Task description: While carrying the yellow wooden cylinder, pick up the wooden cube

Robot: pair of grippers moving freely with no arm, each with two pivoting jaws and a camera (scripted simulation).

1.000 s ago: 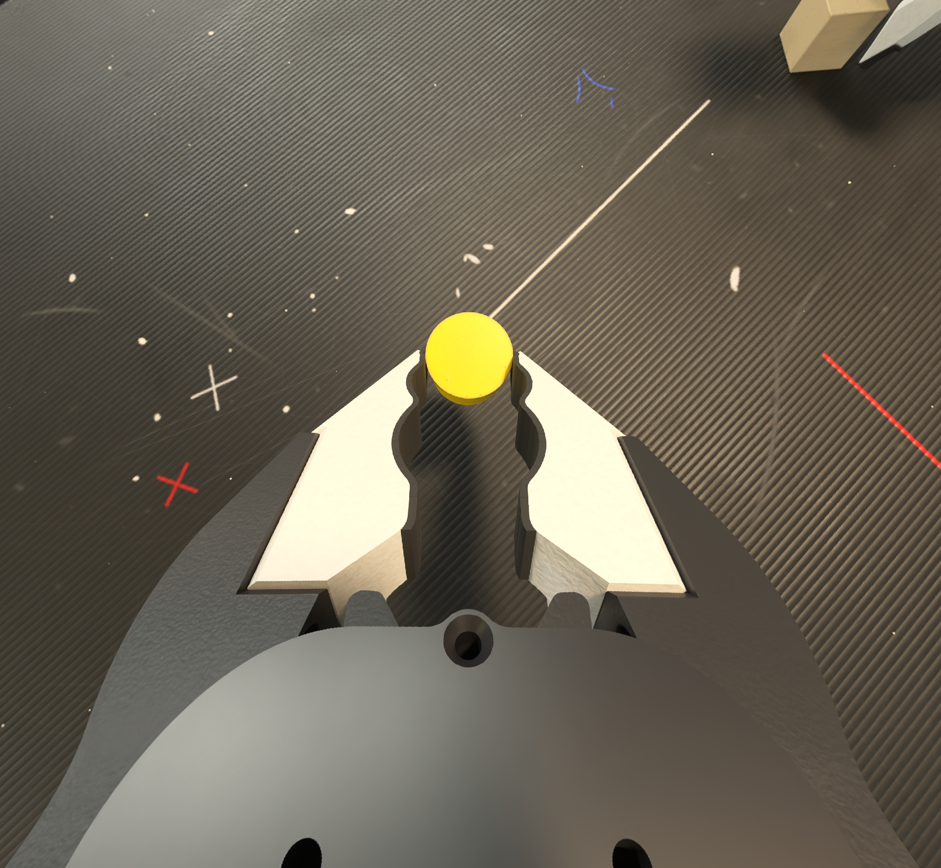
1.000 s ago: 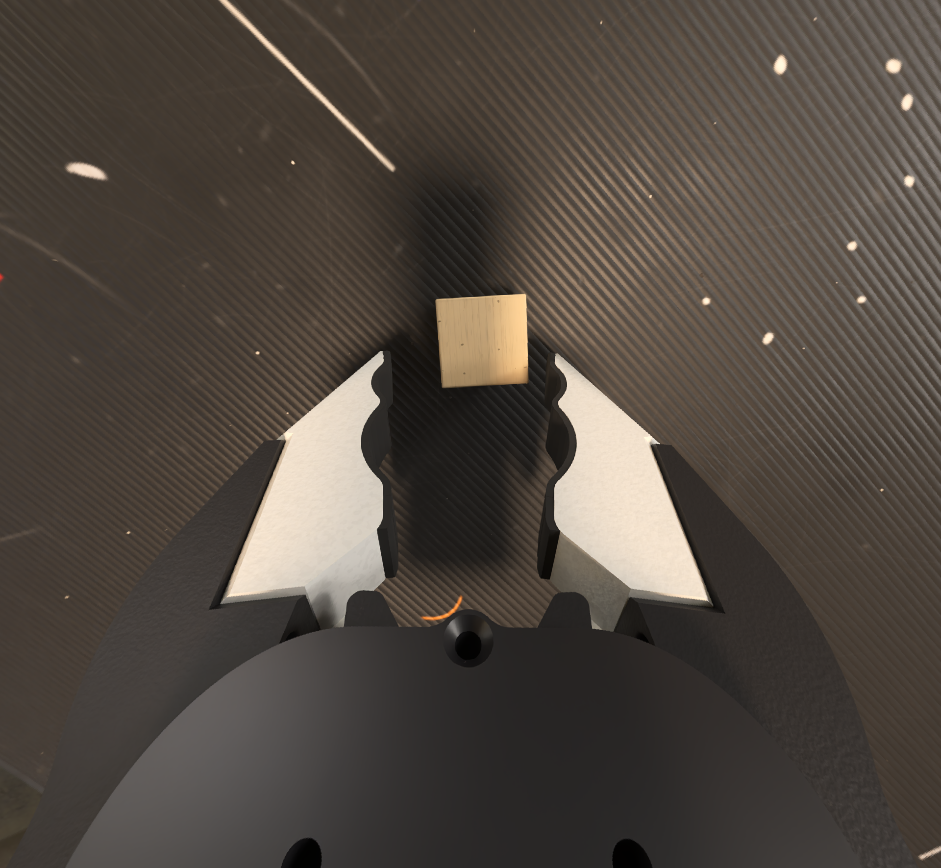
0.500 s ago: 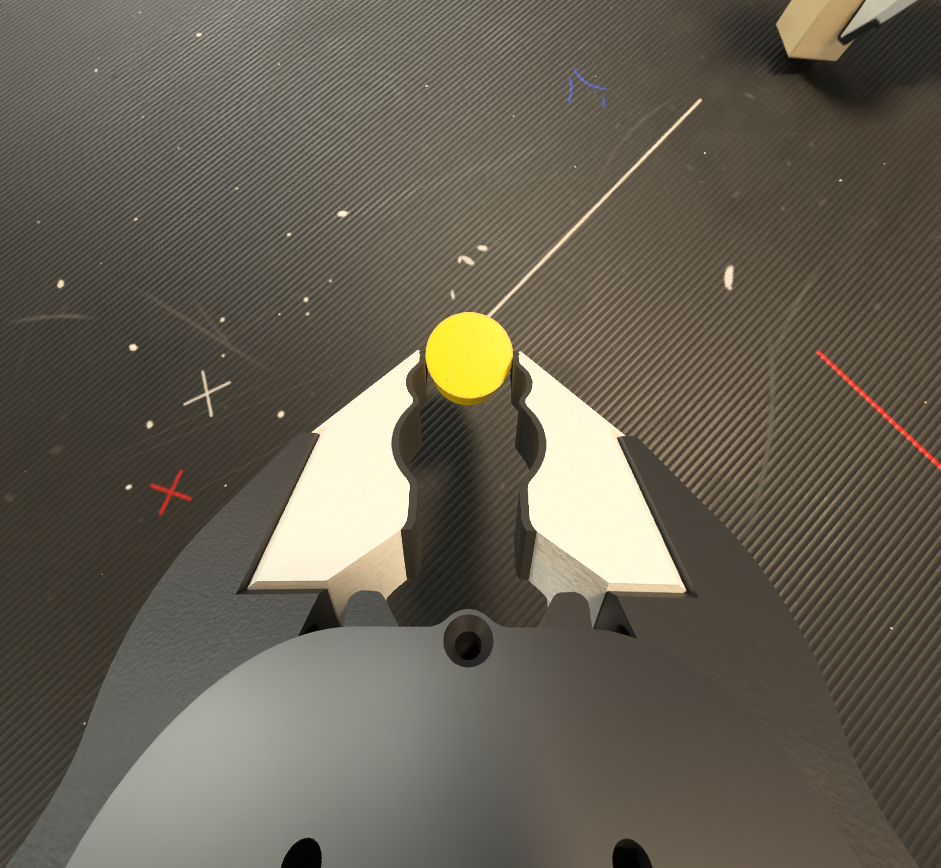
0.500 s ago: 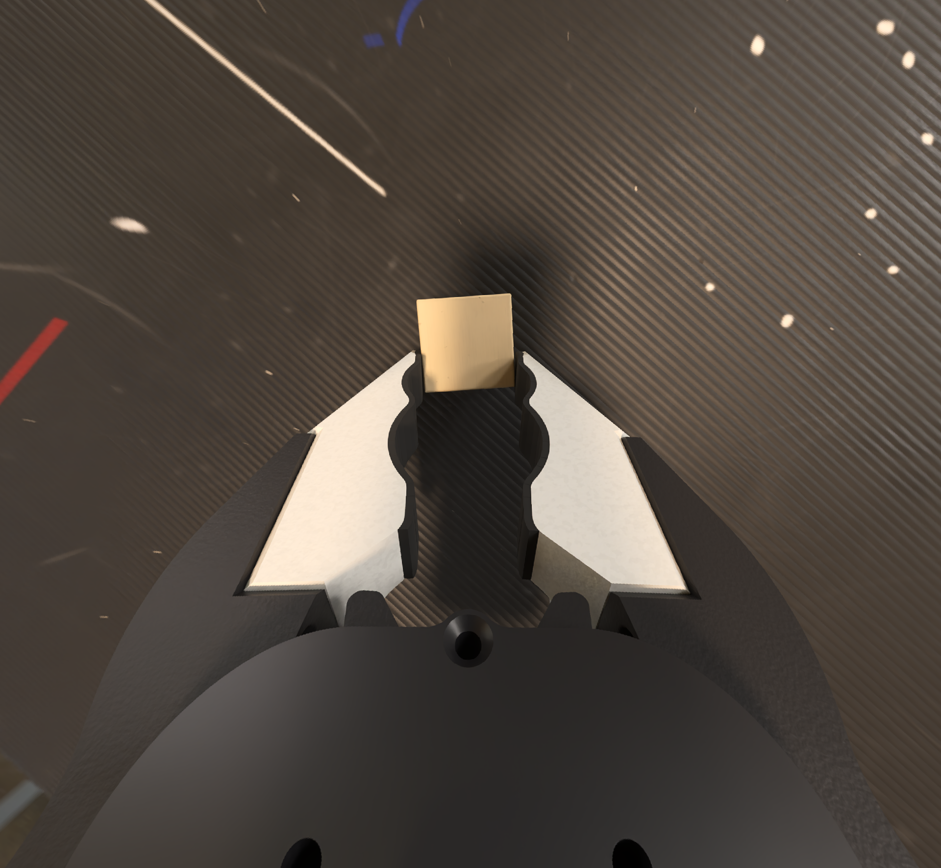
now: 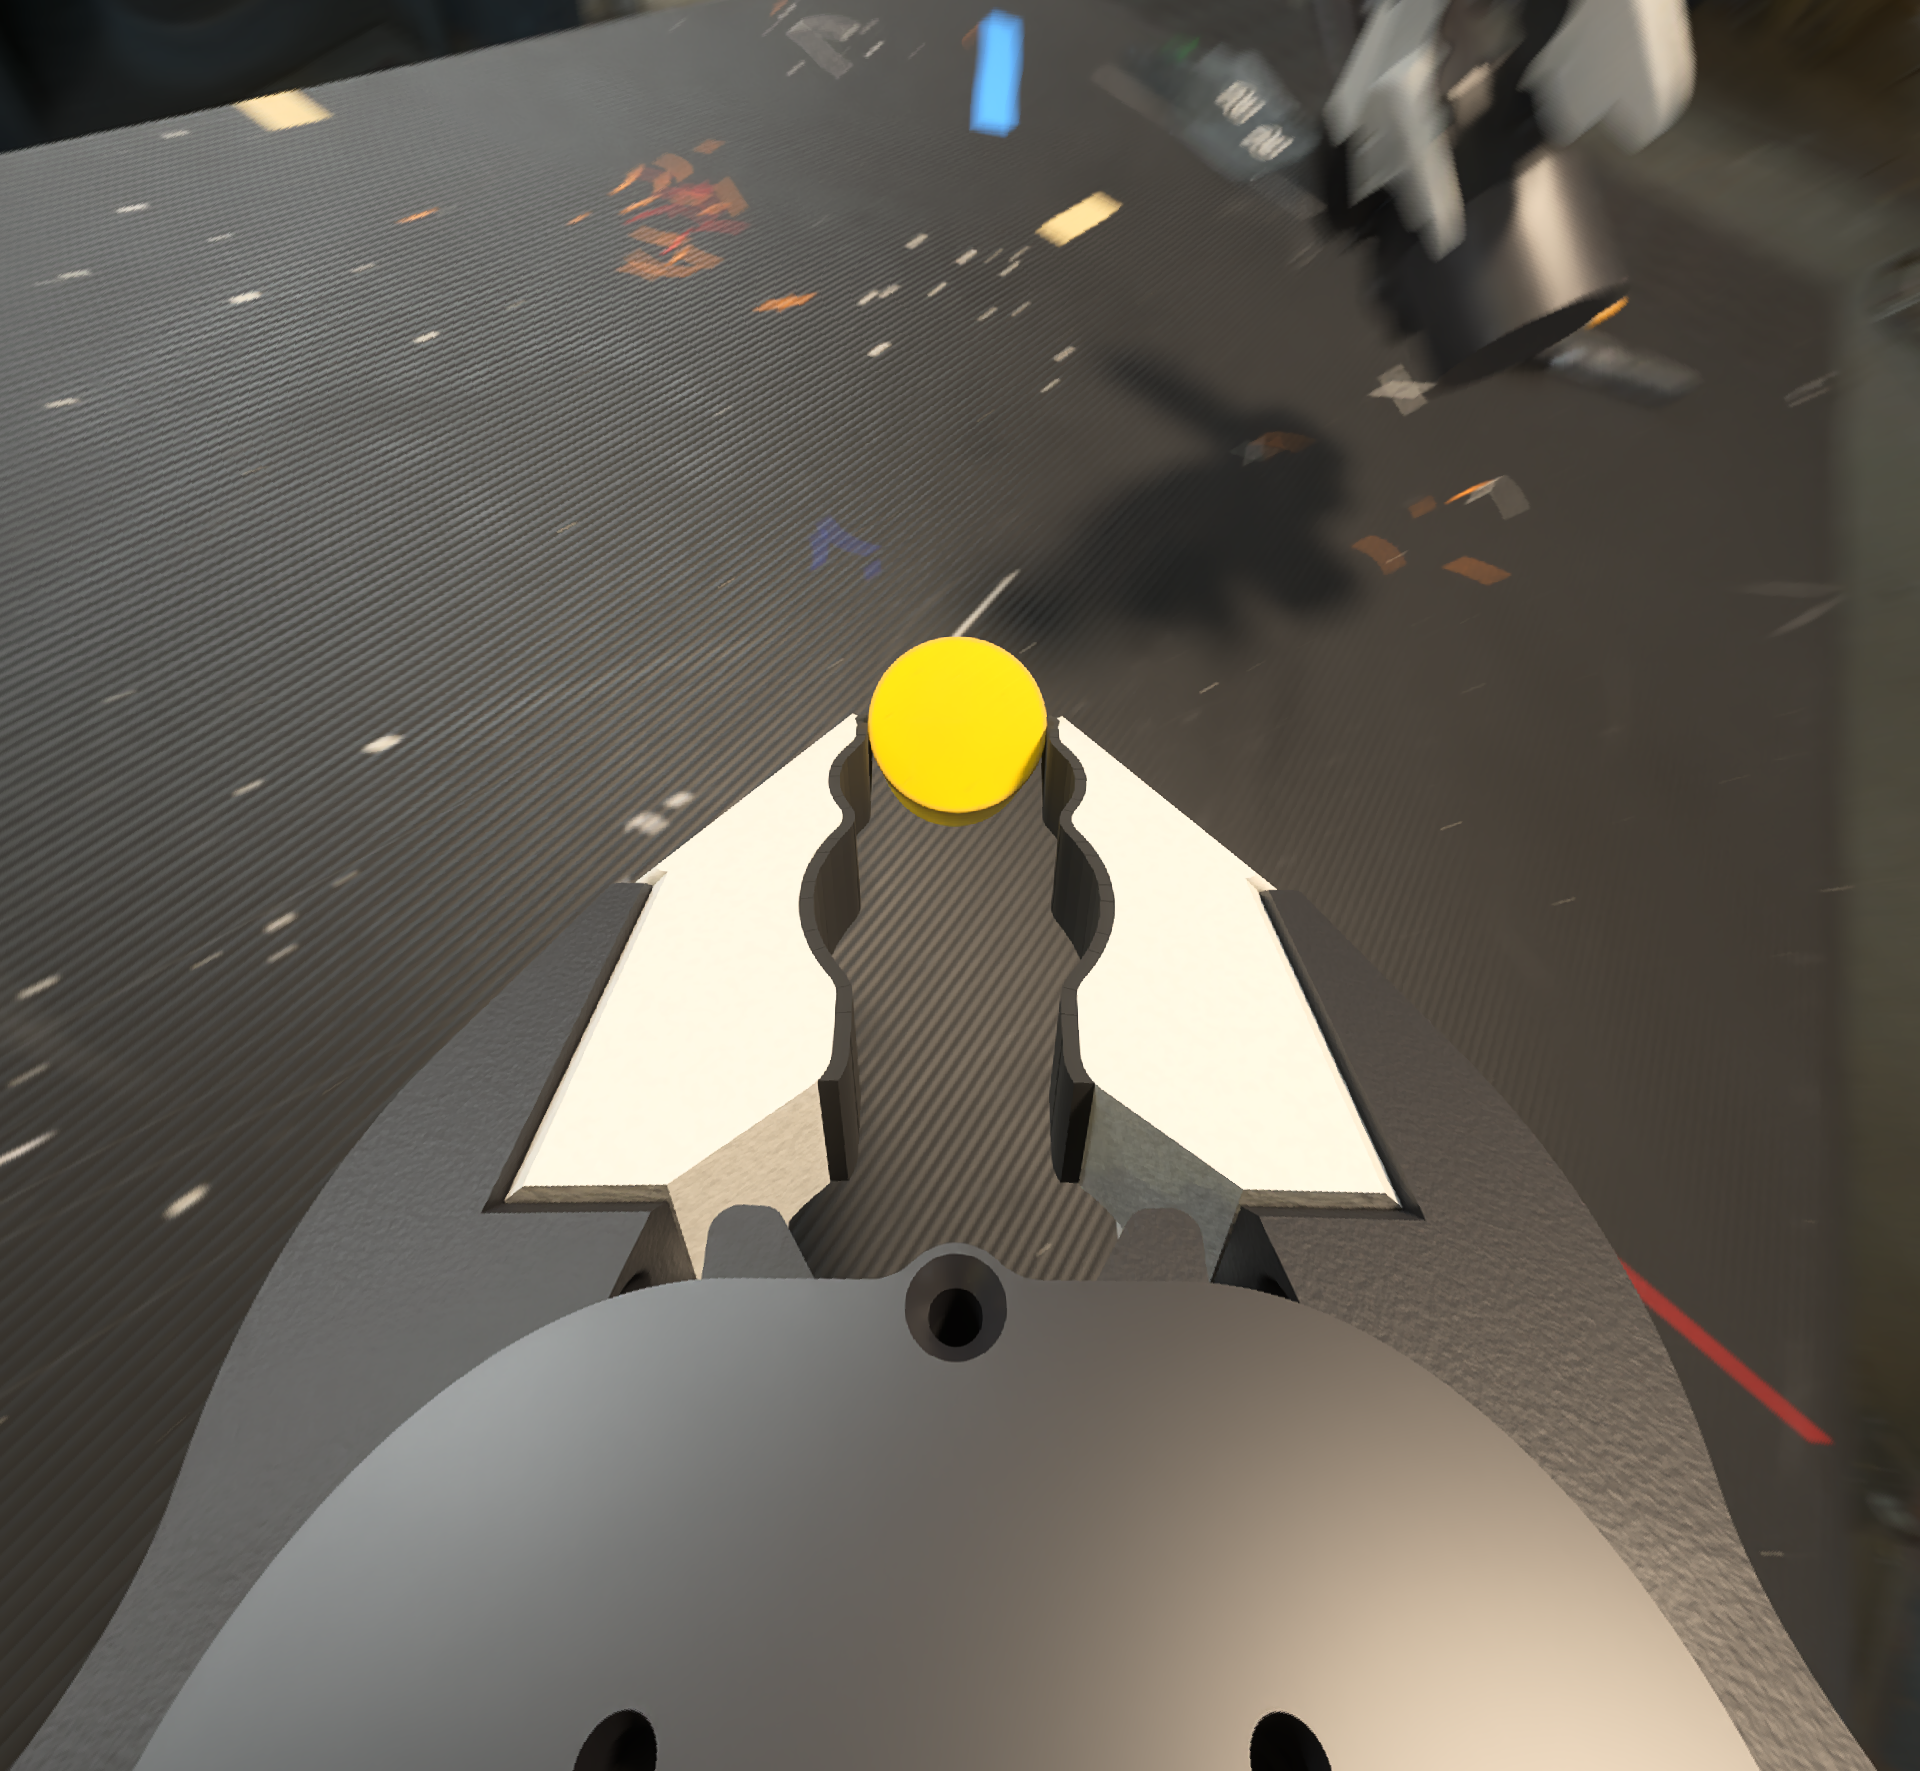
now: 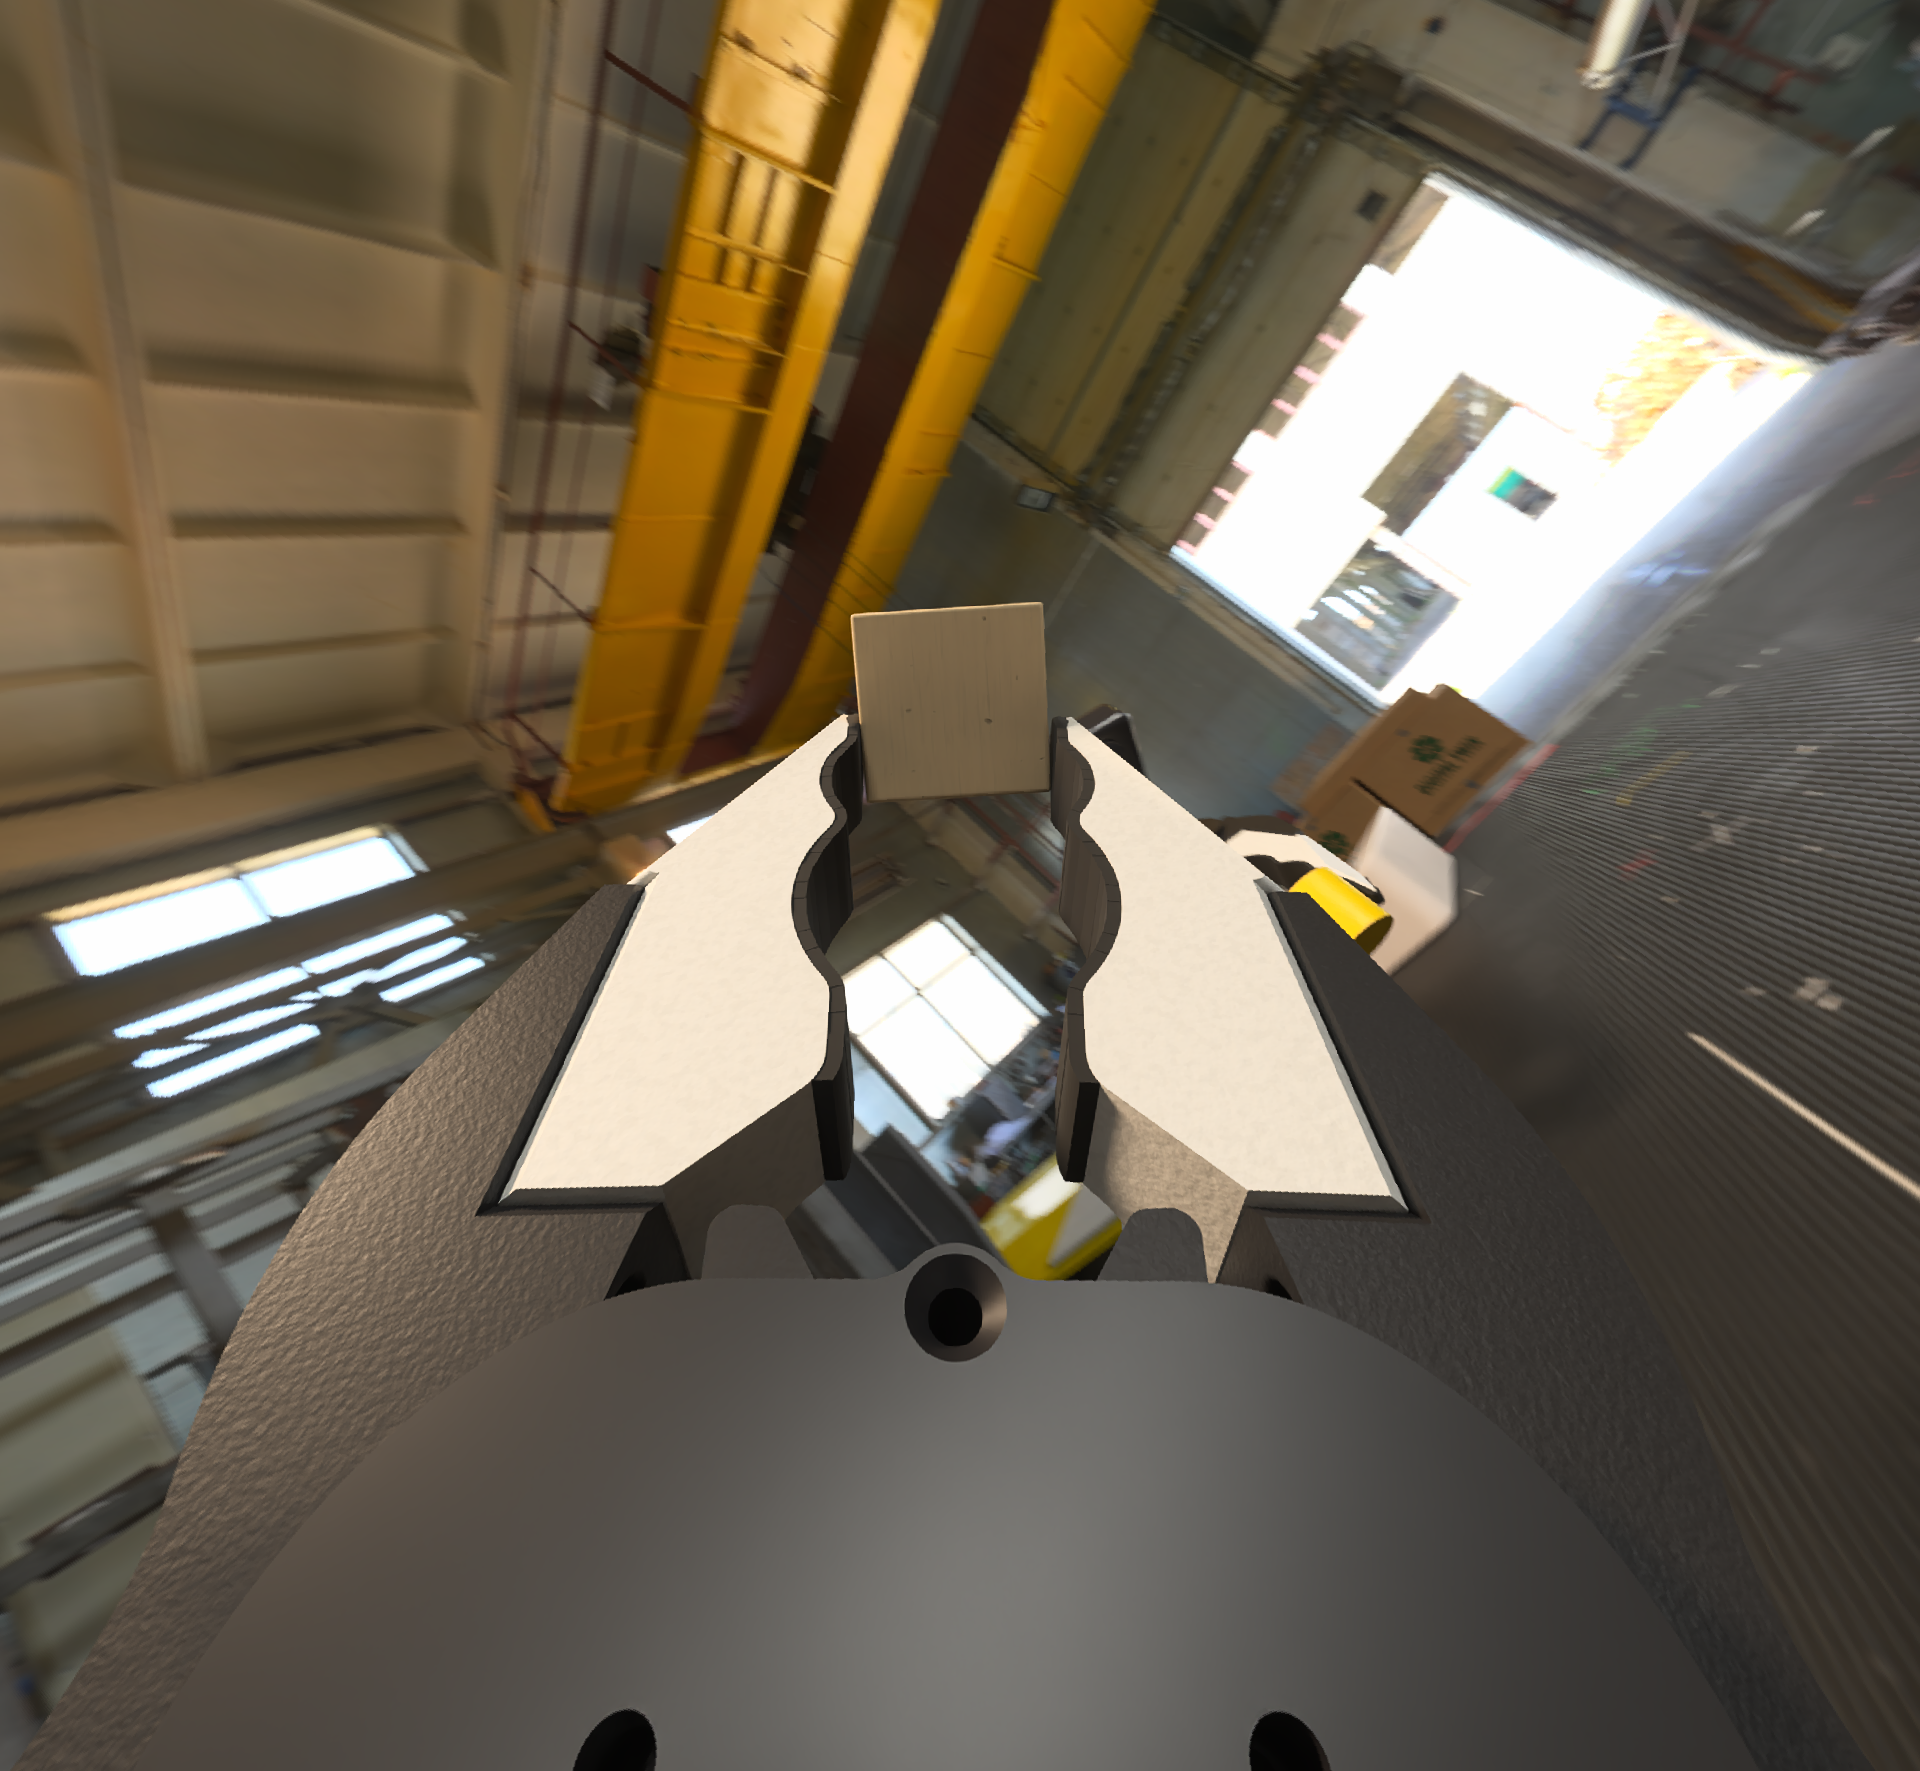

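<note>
Wooden cube [image 6: 949, 701] clamped, right gripper [image 6: 954, 765] | yellow wooden cylinder [image 5: 956, 729] clamped, left gripper [image 5: 956, 765]

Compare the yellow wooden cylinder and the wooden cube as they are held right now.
The yellow wooden cylinder is bright yellow with a round end face; the wooden cube is pale bare wood with a square face. The cylinder hangs over the dark table; the cube is raised against the hall's ceiling. Shared: each is pinched at the fingertips of a hand-held gripper, left and right.
</note>
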